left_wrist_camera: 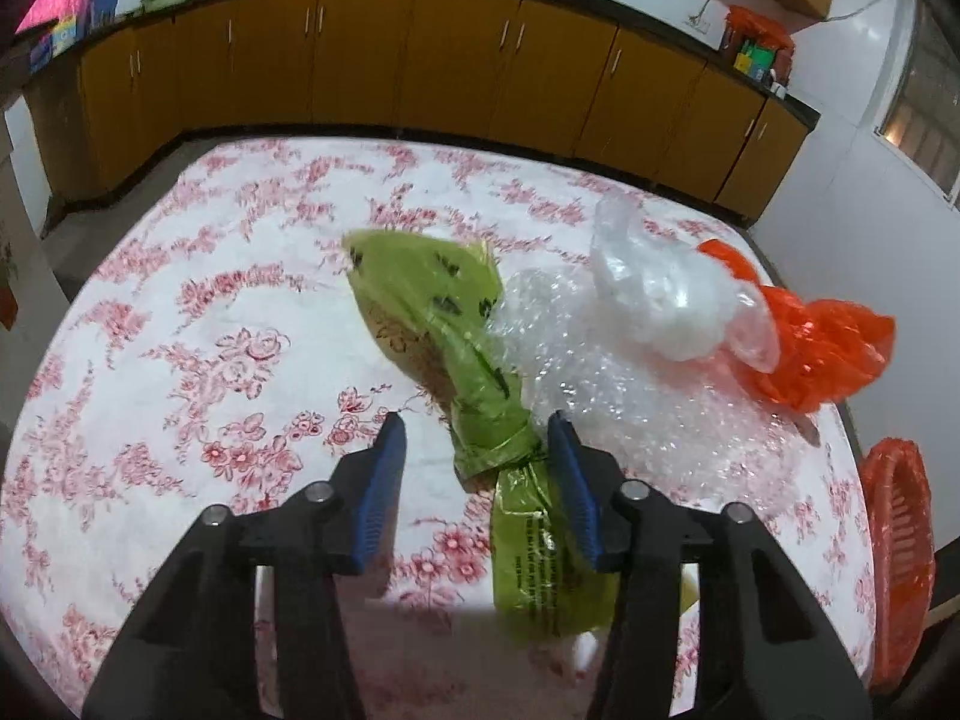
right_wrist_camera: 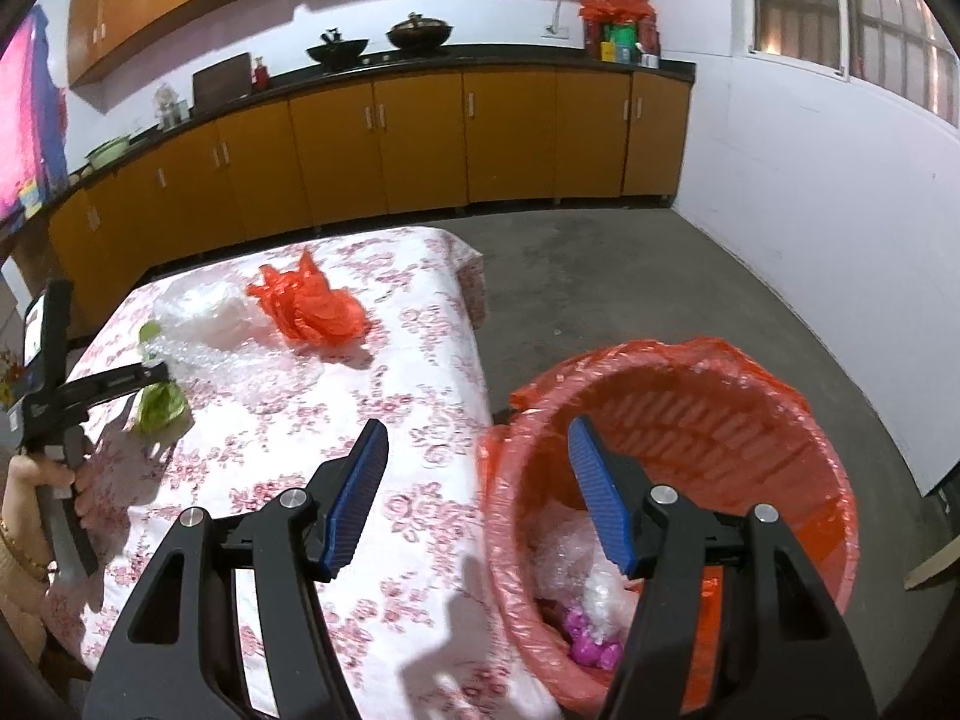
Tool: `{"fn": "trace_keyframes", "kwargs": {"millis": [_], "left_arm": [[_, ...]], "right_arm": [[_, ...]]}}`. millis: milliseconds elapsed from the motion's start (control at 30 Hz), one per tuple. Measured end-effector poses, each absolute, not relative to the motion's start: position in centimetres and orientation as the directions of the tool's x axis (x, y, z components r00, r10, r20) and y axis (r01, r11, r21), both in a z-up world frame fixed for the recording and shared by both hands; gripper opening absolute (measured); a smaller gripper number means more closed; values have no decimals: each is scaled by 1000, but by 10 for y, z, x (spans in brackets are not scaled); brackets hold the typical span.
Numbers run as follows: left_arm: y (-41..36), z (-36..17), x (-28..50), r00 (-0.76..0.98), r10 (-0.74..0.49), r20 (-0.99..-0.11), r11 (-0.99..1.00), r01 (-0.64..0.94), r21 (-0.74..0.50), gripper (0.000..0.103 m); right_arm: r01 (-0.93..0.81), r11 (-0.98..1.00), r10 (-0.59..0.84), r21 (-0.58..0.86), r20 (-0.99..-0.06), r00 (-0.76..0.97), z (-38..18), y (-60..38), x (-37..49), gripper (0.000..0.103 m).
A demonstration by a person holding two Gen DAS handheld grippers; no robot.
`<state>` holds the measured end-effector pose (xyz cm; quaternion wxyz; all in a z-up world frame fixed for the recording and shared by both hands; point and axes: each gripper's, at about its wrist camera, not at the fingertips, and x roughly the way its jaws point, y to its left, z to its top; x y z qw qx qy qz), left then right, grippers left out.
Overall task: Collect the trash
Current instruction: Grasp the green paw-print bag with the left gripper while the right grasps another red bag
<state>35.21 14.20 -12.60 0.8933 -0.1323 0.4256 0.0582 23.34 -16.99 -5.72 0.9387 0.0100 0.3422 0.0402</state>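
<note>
Kitchen, floral tablecloth [left_wrist_camera: 198, 312] | left gripper [left_wrist_camera: 477, 438] part-open around green plastic bag [left_wrist_camera: 444, 324], right pad touching, left pad clear | bubble wrap [left_wrist_camera: 600, 372], orange bag [left_wrist_camera: 822, 348] farther right | right gripper [right_wrist_camera: 474, 450] wide, empty, over red-lined basket [right_wrist_camera: 780, 420].

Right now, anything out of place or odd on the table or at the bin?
Only the trash to be collected: a green bag between the left gripper fingers, bubble wrap, a clear bag and an orange bag strewn across the tablecloth. The bin stands upright, its liner in place.
</note>
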Motion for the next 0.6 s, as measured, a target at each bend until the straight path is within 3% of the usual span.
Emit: {"fn": "trace_keyframes", "kwargs": {"millis": [233,600], "left_arm": [[153,-129,355,631,-29,-775,951,-223,-217,23],[190,-123,304,643,-31,-765,953,-212,-216,25]], "right_arm": [[-131,990,127,43,-648,751,-59,-141,244,63],[-226,973,203,50,-648,734,-62,-99,259,63]]}}
